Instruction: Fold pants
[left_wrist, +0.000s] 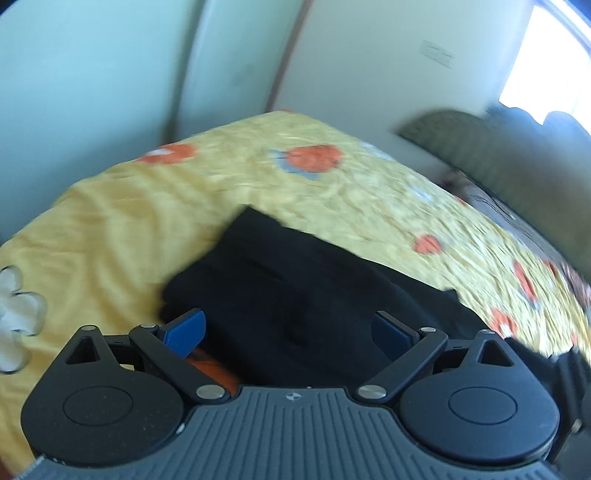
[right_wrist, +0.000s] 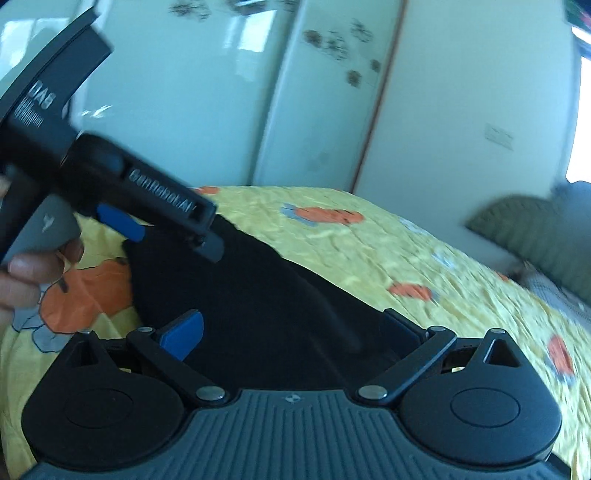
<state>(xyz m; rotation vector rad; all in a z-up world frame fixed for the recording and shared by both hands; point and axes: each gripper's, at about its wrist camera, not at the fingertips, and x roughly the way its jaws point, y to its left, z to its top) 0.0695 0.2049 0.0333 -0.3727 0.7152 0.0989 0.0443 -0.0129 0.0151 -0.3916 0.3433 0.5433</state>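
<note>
- Pants (left_wrist: 295, 295) are laid as a black folded bundle on the yellow bedspread (left_wrist: 332, 177).
- Left gripper (left_wrist: 288, 328) and right gripper (right_wrist: 291, 328) are held wide open above it, nothing gripped; fold judged released.
</note>
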